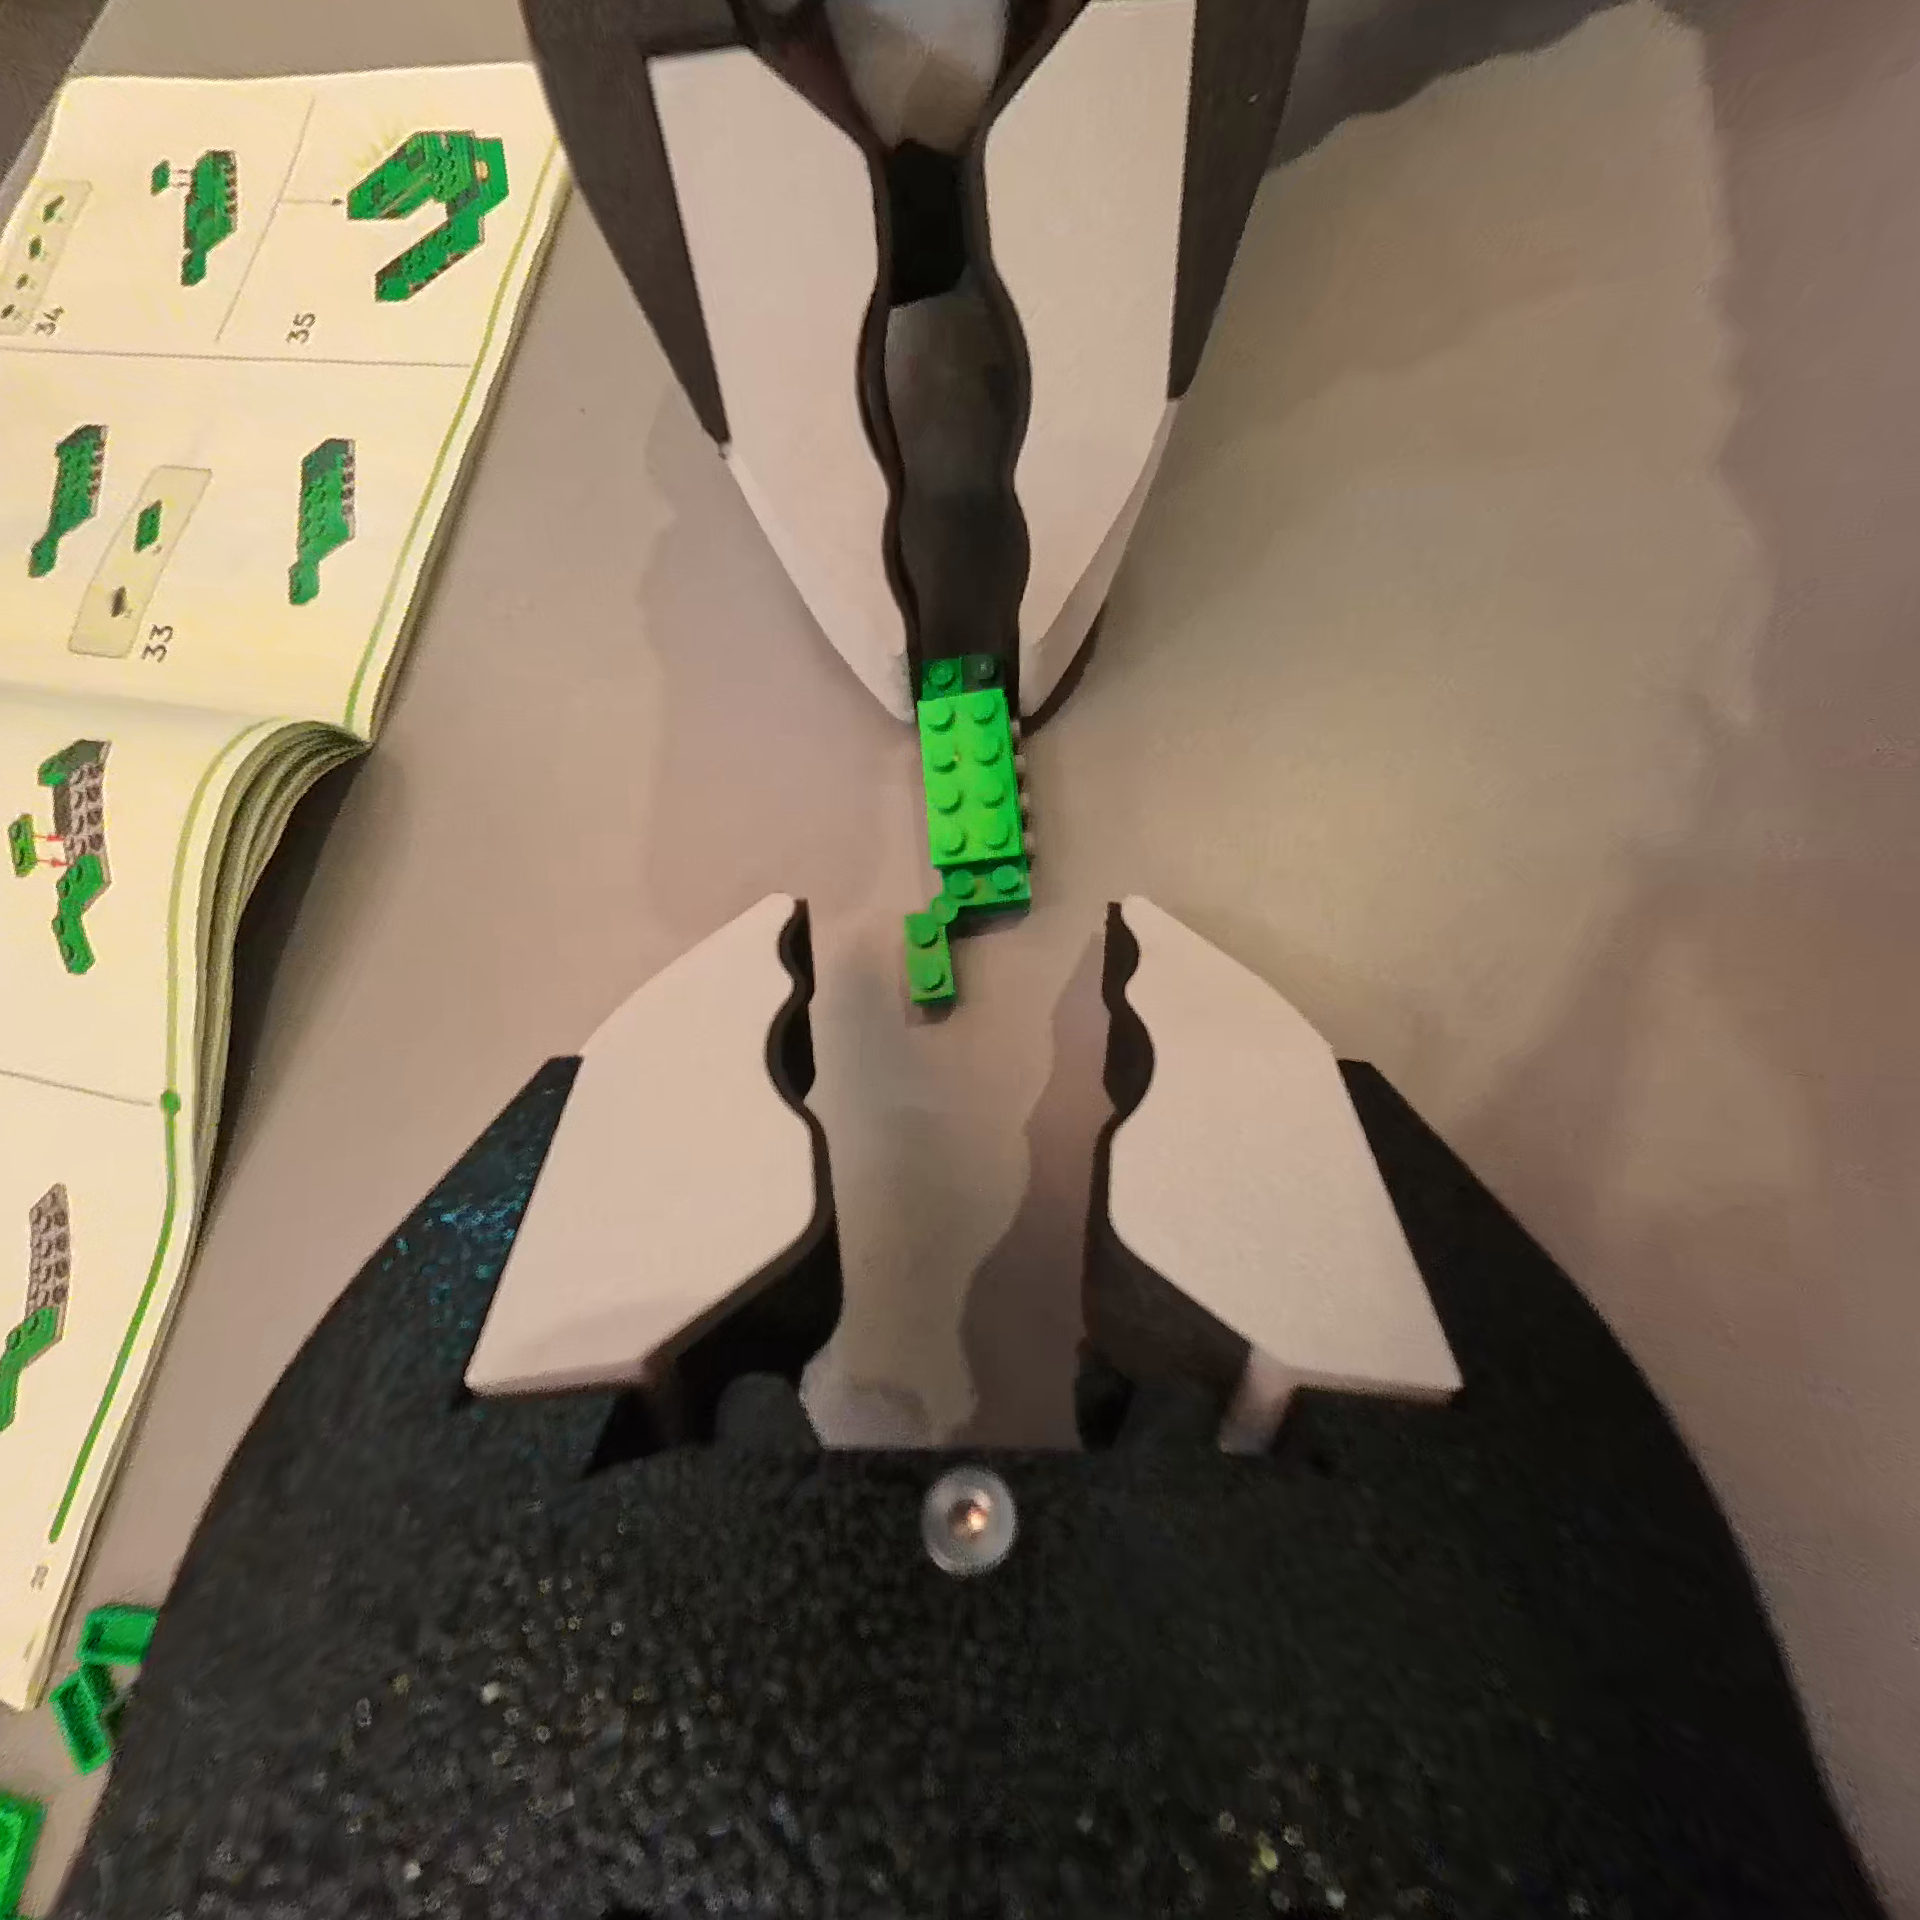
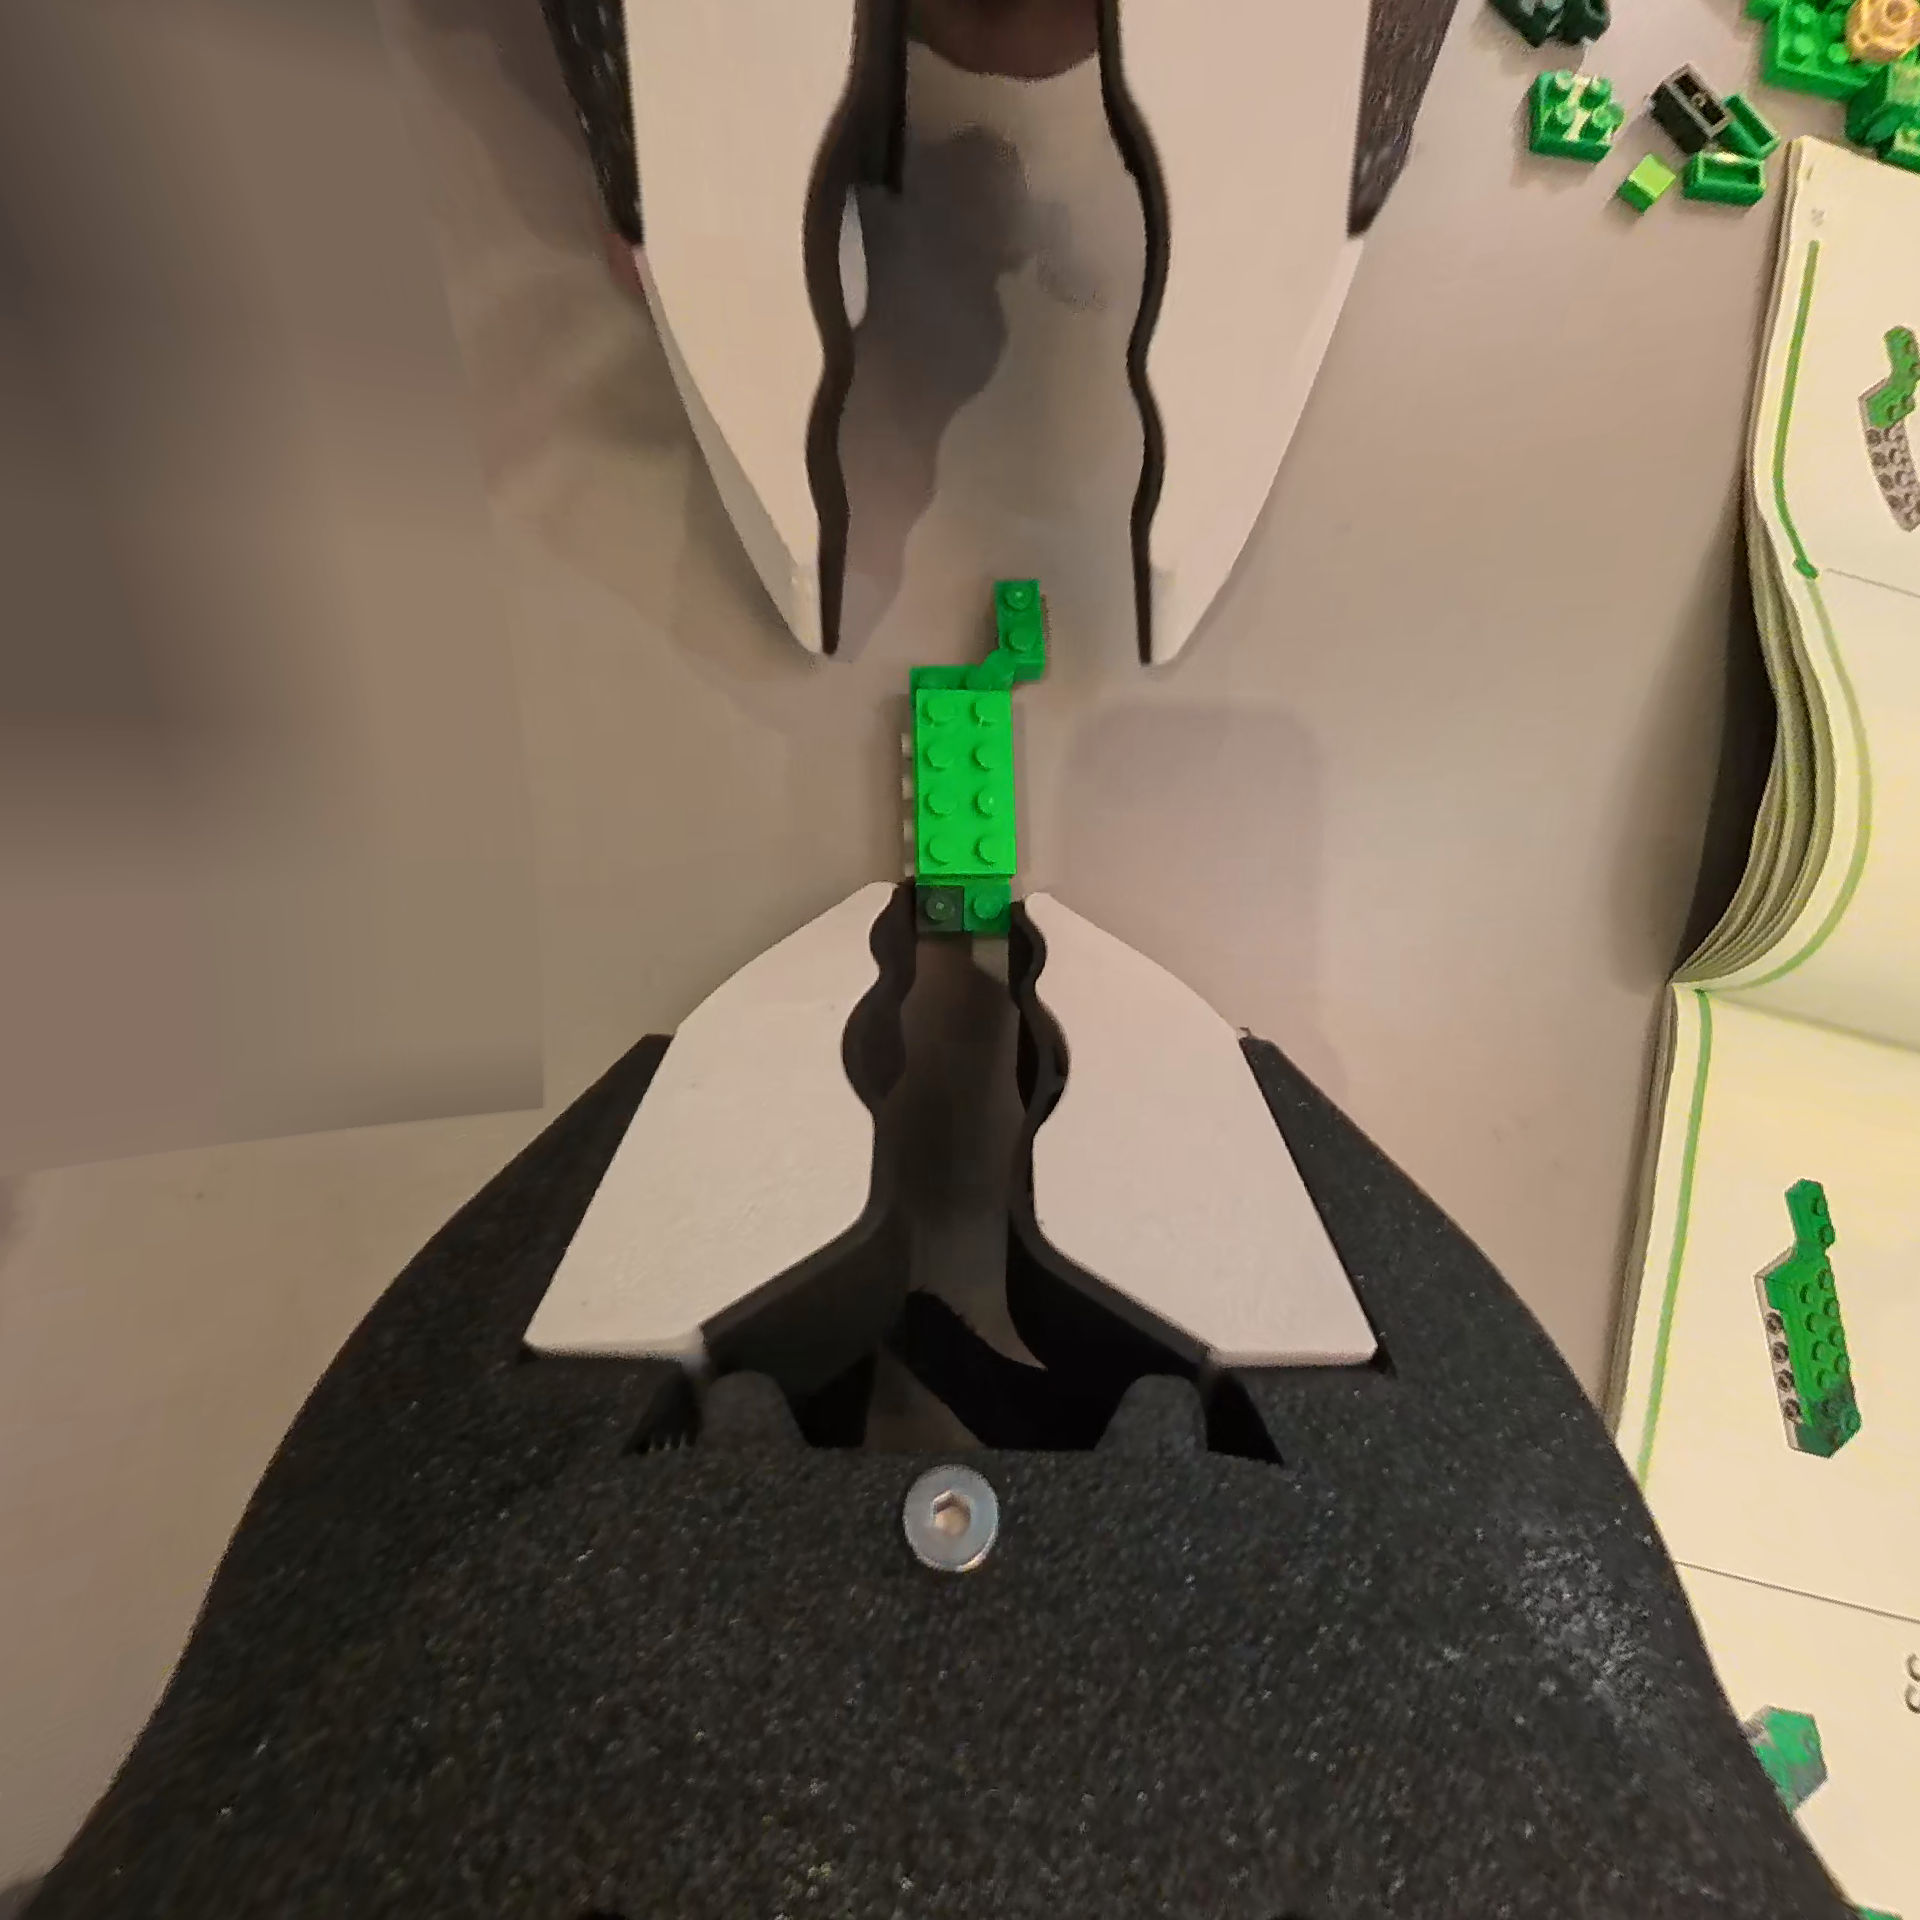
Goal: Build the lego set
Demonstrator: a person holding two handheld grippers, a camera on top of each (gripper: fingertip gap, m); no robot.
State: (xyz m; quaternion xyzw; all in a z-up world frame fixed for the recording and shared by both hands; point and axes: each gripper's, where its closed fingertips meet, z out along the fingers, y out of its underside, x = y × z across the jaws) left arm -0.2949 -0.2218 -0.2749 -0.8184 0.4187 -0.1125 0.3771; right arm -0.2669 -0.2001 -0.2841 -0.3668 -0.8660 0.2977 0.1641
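A green lego assembly (image 1: 975, 800) of stacked plates with a stepped hooked end lies between the two grippers over the grey table. My right gripper (image 2: 964, 906) is shut on its dark green end, and it shows at the top of the left wrist view (image 1: 961, 675). My left gripper (image 1: 951, 914) is open, its tips on either side of the assembly's hooked end without touching it. It shows at the top of the right wrist view (image 2: 987, 655), jaws wide apart around the hook (image 2: 1018, 623).
An open instruction booklet (image 1: 208, 520) lies left of the left gripper and right of the right gripper (image 2: 1829, 935). Loose green and black bricks (image 2: 1683, 114) lie at the table's far right corner. Several green bricks (image 1: 94, 1673) lie by the booklet's near edge. Tip to tip, the grippers are about 4 centimetres apart.
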